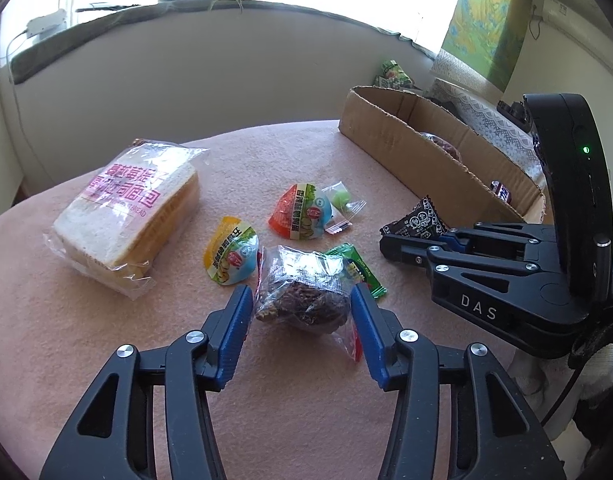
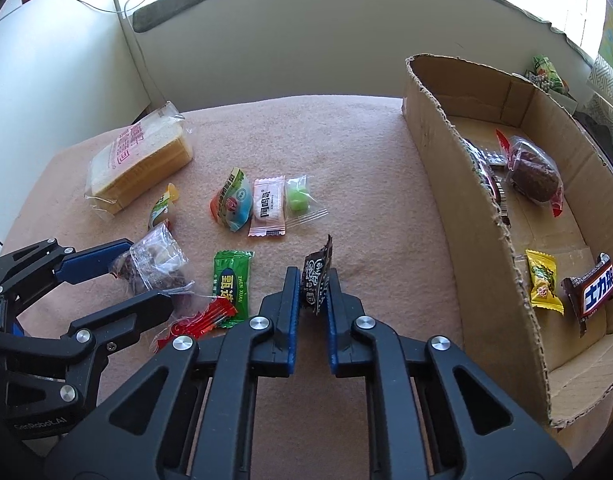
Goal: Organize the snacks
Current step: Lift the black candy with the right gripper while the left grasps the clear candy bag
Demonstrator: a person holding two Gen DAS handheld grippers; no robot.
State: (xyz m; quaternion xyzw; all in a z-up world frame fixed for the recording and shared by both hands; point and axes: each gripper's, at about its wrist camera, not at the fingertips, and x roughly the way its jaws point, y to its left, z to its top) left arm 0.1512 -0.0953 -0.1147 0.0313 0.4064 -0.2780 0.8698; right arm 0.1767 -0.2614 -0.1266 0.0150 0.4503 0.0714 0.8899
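My left gripper (image 1: pixel 301 296) is open, its blue pads either side of a clear-wrapped brown cake (image 1: pixel 302 292) lying on the pink tablecloth; the cake also shows in the right wrist view (image 2: pixel 156 268). My right gripper (image 2: pixel 313 280) is shut on a small black snack packet (image 2: pixel 316 280), held upright just above the cloth; that packet shows in the left wrist view (image 1: pixel 416 220). A cardboard box (image 2: pixel 486 240) stands to the right with several snacks inside, among them a brown cake (image 2: pixel 532 176), a yellow candy (image 2: pixel 542 282) and a chocolate bar (image 2: pixel 594 288).
On the cloth lie a bag of sliced bread (image 1: pixel 126 208), two triangular jelly packs (image 1: pixel 232 254) (image 1: pixel 300 212), a green candy packet (image 2: pixel 232 280), a pink-white packet (image 2: pixel 268 206) and a clear packet with a green sweet (image 2: pixel 300 198). A wall and window sill run behind.
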